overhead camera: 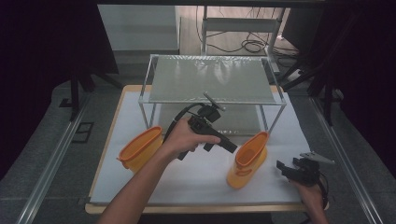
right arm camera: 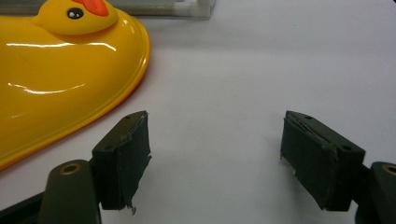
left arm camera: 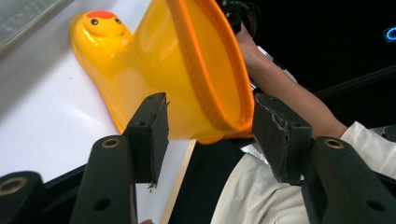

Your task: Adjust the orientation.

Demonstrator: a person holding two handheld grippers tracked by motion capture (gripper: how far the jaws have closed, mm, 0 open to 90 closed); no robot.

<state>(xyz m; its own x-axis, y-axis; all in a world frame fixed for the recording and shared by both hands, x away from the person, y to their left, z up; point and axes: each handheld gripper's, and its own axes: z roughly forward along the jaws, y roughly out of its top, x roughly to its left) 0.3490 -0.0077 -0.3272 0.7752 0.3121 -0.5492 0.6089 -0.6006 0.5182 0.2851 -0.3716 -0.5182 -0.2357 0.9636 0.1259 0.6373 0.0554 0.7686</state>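
Yellow rubber boots, two in number, are shown on a white surface (overhead camera: 201, 179) in front of a two-tier metal-framed rack (overhead camera: 212, 79). The left boot (overhead camera: 140, 148) is seen lying on its side at the near left of the rack, its opening turned toward the far right. The right boot (overhead camera: 247, 161) is seen standing upright near the rack's right front leg, its toe pointing toward the near edge; a duck face with a red crest is moulded on the toe, as is visible in both gripper views.

The left gripper (overhead camera: 229, 145) is held above the surface between the two boots, its tip just beside the rim of the right boot. In the left gripper view its jaws are spread wide, and the orange-trimmed rim of the right boot (left arm camera: 205, 70) is framed between them without being touched by either pad; no grip is shown.

The right gripper (overhead camera: 286, 170) is held low at the near right, beside the right boot and apart from it. In the right gripper view its jaws are spread, with bare white surface between them and the toe of the right boot (right arm camera: 60, 70) at the left.
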